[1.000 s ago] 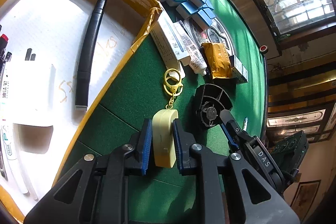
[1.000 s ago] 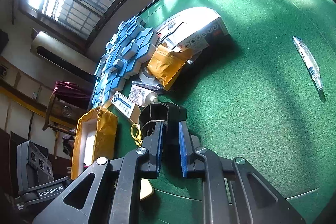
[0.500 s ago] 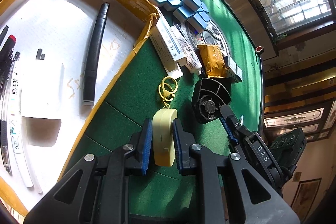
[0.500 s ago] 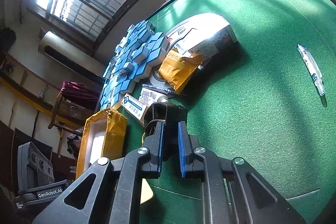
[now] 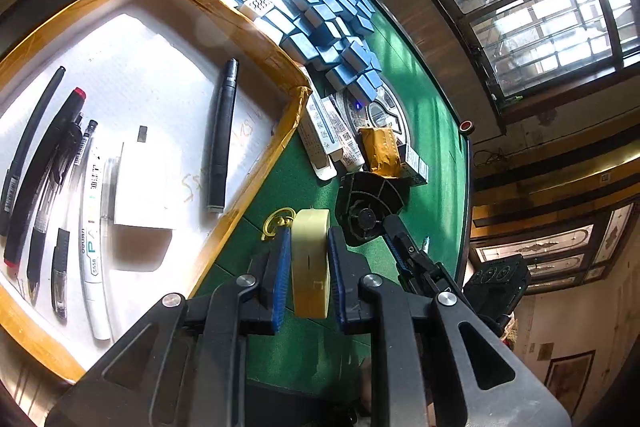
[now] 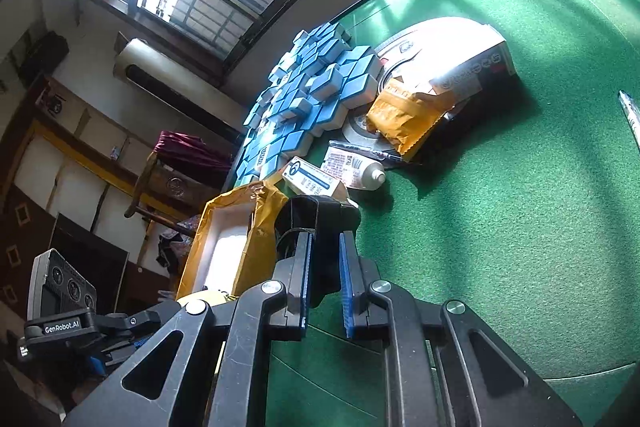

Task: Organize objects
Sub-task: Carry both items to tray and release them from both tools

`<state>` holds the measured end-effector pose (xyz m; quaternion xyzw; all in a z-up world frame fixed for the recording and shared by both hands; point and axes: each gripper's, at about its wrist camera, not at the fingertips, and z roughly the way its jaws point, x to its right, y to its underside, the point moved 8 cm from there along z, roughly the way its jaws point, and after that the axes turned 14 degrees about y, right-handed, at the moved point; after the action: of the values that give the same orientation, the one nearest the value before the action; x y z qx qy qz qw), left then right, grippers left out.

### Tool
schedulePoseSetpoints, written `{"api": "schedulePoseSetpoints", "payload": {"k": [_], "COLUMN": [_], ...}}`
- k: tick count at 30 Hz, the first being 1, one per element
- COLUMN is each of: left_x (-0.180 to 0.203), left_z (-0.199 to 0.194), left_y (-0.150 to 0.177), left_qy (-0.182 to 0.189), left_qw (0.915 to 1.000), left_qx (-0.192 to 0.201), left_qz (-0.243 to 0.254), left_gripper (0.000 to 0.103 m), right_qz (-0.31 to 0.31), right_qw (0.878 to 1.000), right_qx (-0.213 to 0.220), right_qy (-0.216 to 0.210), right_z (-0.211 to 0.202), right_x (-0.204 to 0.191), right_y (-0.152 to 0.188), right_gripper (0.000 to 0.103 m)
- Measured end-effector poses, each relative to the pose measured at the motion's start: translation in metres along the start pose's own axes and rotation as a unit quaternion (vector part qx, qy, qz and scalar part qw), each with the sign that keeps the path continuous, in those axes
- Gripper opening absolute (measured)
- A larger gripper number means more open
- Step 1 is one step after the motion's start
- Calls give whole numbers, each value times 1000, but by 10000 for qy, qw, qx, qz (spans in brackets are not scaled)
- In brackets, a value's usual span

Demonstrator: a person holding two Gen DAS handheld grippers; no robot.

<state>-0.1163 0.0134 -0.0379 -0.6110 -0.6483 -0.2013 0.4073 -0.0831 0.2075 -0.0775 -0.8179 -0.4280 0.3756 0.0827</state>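
Left claw [image 5: 308, 267] grips a cream keychain fob [image 5: 310, 263] between its blue pads, fob lifted over the green counter [image 5: 424, 115], gold ring [image 5: 278, 223] hanging at its far end, just beside the tray's near corner. Right claw [image 6: 324, 283] is clamped on a black fan part [image 6: 316, 223], also seen from the left wrist view [image 5: 370, 205] just right of the fob. Yellow-taped white tray [image 5: 240, 11] sits left, holding a black pen [image 5: 222, 135], several more pens [image 5: 44, 167] and a white marker [image 5: 94, 267]. Blue tiles [image 5: 316, 11] are piled at the tray's far side. Boxes, a white tube [image 6: 354, 173] and a yellow packet [image 6: 408, 115] lie near the tiles. A clear pen [image 6: 630, 111] lies well apart on the right.
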Motion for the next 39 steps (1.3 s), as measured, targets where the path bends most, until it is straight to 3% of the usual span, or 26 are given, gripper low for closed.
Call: {"api": "schedulePoseSetpoints", "payload": {"k": [10, 14, 18, 26, 39], "left_x": [-15, -27, -39, -79, -124], "left_z": [-63, -85, -91, -63, -35], "left_y": [-32, -52, -70, -90, -113], "left_qy": [186, 142, 82, -85, 69], "left_qw": [9977, 9956, 9941, 9966, 9981], "left_qx": [642, 913, 1071, 775, 457], "left_qz": [-86, -132, -136, -283, -413], "left_gripper": [16, 16, 16, 16, 16], "right_qz": [-420, -655, -857, -1140, -1331], "right_qw": [9986, 9968, 9953, 9917, 9861], "right_qx": [-109, -146, -330, -559, -706], "right_qy": [-289, -429, -301, 197, 703], "right_z": [2, -6, 2, 46, 97], "right_x": [-26, -57, -90, -128, -144], "right_y": [13, 22, 31, 37, 40], "right_gripper": [12, 12, 12, 12, 12]}}
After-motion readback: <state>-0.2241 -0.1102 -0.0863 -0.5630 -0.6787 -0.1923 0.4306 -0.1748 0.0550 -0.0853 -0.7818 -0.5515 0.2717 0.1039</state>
